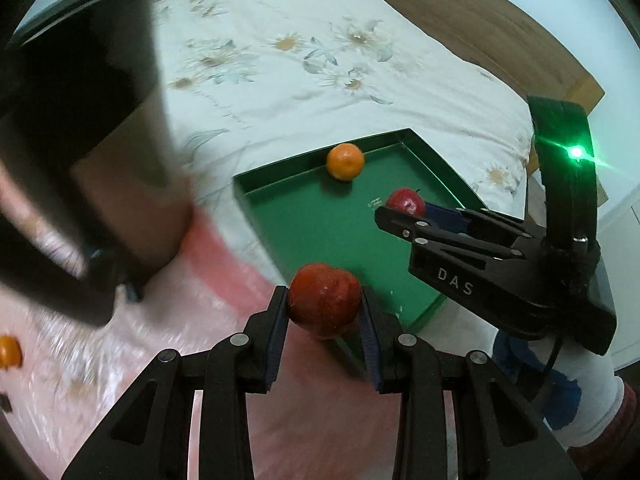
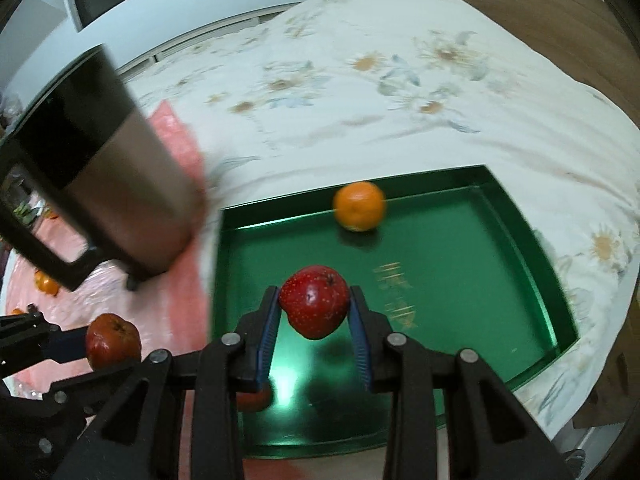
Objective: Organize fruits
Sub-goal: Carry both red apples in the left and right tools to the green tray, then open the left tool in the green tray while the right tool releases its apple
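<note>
My left gripper (image 1: 325, 304) is shut on a red apple (image 1: 325, 299) and holds it above the near left edge of a green tray (image 1: 312, 216). My right gripper (image 2: 314, 307) is shut on a second red apple (image 2: 314, 307) and holds it above the tray (image 2: 460, 248). An orange (image 2: 359, 206) lies in the tray by its far wall; it also shows in the left wrist view (image 1: 345, 161). The right gripper (image 1: 390, 209) with its apple (image 1: 406, 201) shows in the left wrist view. The left gripper's apple (image 2: 113, 340) shows in the right wrist view.
A steel mug with a black handle (image 2: 100, 168) stands left of the tray on a pink plastic sheet (image 2: 180, 148). Small oranges (image 1: 9, 351) (image 2: 46, 283) lie on that sheet. All rests on a flowered bedspread (image 2: 400, 80) with a wooden headboard (image 1: 460, 4) behind.
</note>
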